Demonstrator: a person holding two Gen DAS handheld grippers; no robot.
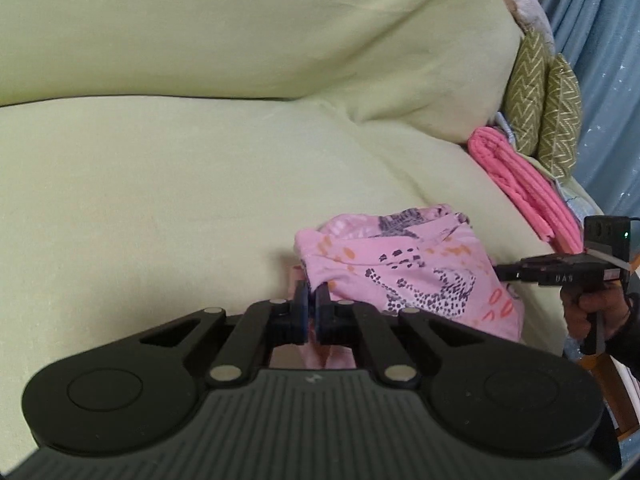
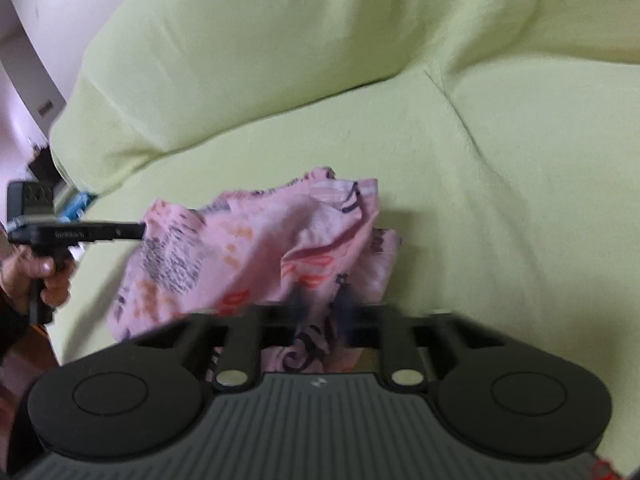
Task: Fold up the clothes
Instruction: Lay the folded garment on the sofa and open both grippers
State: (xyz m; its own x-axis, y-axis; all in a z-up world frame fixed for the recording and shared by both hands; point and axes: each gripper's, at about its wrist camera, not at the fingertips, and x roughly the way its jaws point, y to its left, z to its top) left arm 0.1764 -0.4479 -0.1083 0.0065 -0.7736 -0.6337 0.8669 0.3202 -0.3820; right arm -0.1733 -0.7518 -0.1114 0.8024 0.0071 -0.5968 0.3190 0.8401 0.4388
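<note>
You are pinching the pink printed garment (image 1: pixel 408 272) with both the left gripper (image 1: pixel 311 300) and right gripper (image 2: pixel 320 312), suspending it above the sofa seat (image 1: pixel 160 200) for folding.

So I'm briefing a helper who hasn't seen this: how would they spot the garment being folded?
Start at the pale green sofa. On its seat, near the front edge, lies a crumpled pink patterned garment, pinched by the left hand-held gripper and the right hand-held gripper. Unlike the plain coral folded cloth at the sofa's end, it carries dark spots and orange marks.
</note>
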